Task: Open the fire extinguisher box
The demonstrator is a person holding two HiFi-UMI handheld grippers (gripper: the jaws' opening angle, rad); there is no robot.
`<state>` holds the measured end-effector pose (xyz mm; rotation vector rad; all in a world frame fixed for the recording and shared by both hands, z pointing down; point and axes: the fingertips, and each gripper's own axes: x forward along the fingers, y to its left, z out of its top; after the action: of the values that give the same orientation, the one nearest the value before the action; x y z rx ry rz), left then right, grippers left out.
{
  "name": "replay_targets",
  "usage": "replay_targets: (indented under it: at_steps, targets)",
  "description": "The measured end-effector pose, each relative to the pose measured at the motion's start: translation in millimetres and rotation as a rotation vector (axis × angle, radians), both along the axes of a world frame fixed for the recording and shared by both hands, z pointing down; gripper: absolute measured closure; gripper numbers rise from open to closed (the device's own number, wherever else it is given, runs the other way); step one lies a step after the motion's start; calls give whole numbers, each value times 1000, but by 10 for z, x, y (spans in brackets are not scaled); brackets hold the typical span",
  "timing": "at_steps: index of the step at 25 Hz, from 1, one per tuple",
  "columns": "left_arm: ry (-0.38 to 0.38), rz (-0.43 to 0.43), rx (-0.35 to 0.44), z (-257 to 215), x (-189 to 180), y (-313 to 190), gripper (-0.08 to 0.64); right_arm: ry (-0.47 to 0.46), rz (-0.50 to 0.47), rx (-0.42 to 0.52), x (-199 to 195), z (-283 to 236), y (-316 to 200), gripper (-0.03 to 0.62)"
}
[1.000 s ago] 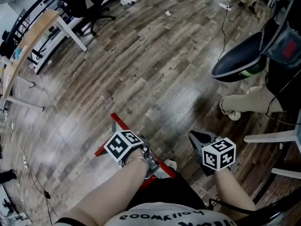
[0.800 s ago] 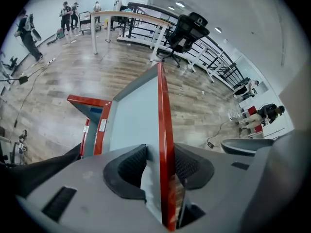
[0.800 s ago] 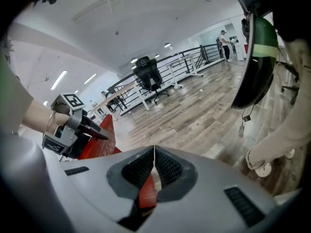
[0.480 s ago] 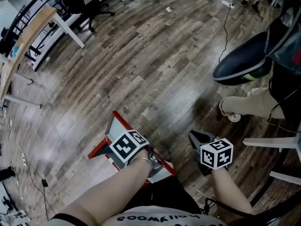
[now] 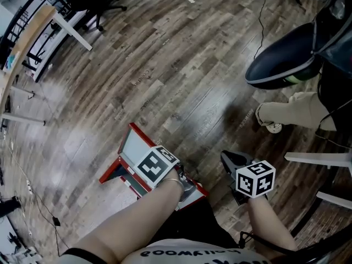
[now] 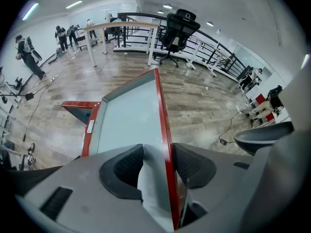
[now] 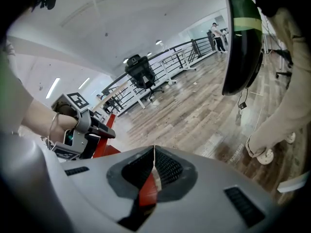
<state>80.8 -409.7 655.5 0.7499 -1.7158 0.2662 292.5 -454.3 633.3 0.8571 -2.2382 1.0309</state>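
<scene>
The red fire extinguisher box lies on the wooden floor. Its red-framed door with a pale glass pane stands swung up. My left gripper is at the door's near end. In the left gripper view the door runs between the jaws of the left gripper, and a thin gap shows beside the right pad. Those jaws have just been opening with the door's edge between them. My right gripper hangs to the right of the box. In its own view my right gripper has its pads together.
A dark blue chair seat and a person's shoe and trouser leg are at the right. White chair legs lie near my right hand. A desk and an office chair stand far off. Cables trail at left.
The door has swung further up, so more of its pale pane shows. My left gripper has dropped and shifted along with the door's edge. My right gripper has sunk slightly.
</scene>
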Motion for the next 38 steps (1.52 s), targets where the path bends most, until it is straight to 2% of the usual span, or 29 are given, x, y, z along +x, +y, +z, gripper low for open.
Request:
replay_targets:
  at_steps: [9, 13, 18, 23, 27, 29, 34, 38]
  targets:
    - [3, 31, -4, 14, 0, -24, 382, -16, -10, 18, -29, -147, -3, 580]
    - [-25, 65, -1, 5, 29, -32, 382, -13, -11, 28, 6, -233, 43, 580]
    - [-42, 110, 16, -45, 108, -81, 302, -10, 13, 29, 109, -253, 49, 580]
    - [-23, 129, 23, -148, 97, -71, 296, -16, 6, 48, 60, -370, 33, 580]
    - [0, 168, 62, -308, 149, -150, 296, -23, 3, 70, 2, -508, 40, 580]
    - [11, 160, 69, -366, 137, -143, 293, -27, 4, 79, -34, -568, 71, 580]
    - [-30, 198, 100, -560, -14, -100, 295, -23, 11, 88, -84, -710, 164, 580]
    - [-26, 224, 164, -833, -112, -104, 295, -5, 6, 120, -171, -921, 228, 580]
